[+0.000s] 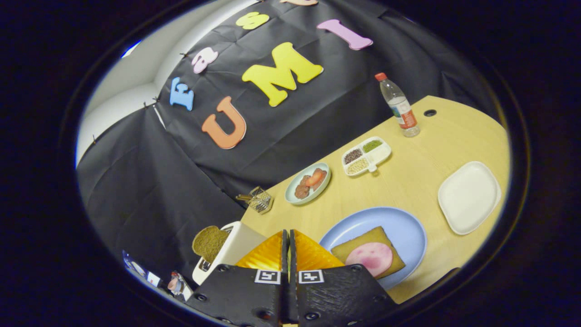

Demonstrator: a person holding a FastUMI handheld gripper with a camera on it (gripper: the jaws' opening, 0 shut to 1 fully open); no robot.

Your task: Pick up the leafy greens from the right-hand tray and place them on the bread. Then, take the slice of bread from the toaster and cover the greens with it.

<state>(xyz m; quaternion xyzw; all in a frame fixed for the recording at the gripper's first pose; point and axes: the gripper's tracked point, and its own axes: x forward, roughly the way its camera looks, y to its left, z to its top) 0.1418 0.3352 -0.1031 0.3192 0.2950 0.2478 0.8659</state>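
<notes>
Wooden table (pixel 408 181), black cloth wall behind. Blue plate (pixel 408 227) holds bread (pixel 358 243) with ham (pixel 373 258); toaster (pixel 236 250) holds slice (pixel 209 243). My gripper (pixel 288 236) closed, empty.

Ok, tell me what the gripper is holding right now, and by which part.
Nothing. The gripper has its orange fingers shut together with nothing between them, hanging above the table between the toaster and the blue plate.

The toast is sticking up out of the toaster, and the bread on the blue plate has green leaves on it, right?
Not quite. The toast does stick up out of the toaster, but in the gripper view the bread on the blue plate carries a pink ham slice, not leaves. The gripper is shut, empty.
</notes>
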